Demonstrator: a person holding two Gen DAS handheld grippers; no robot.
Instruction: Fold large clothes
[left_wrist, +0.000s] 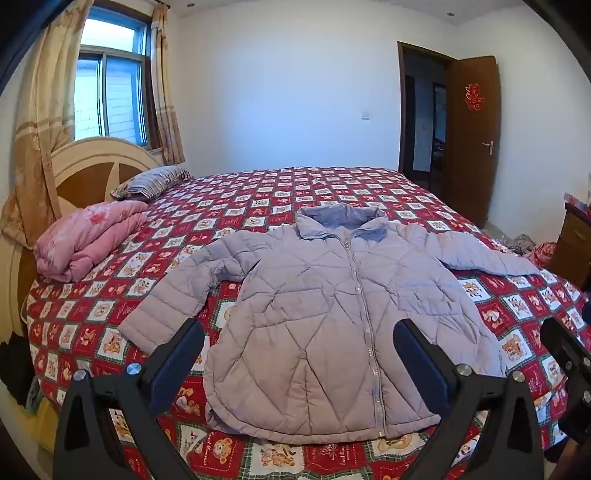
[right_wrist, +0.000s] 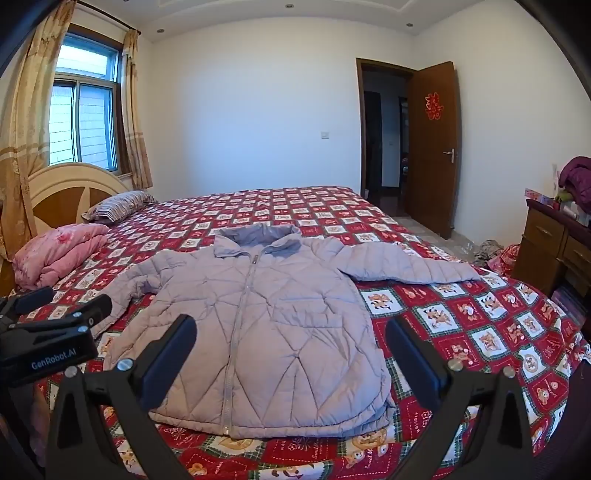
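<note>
Pale lilac quilted puffer jacket flat on bed, both grippers released above its hem.

Left wrist view: left gripper w/ jaws spread wide, nothing between pads, hovering over jacket's lower edge; jacket lies zipped, front up, sleeves out to both sides, on red checked cartoon-print bedspread; folded pink floral quilt near headboard, apart from jacket. Right wrist view: right gripper also wide open, empty, over hem; jacket in middle of bedspread, collar twd far wall; brown wooden door ajar at back.
</note>
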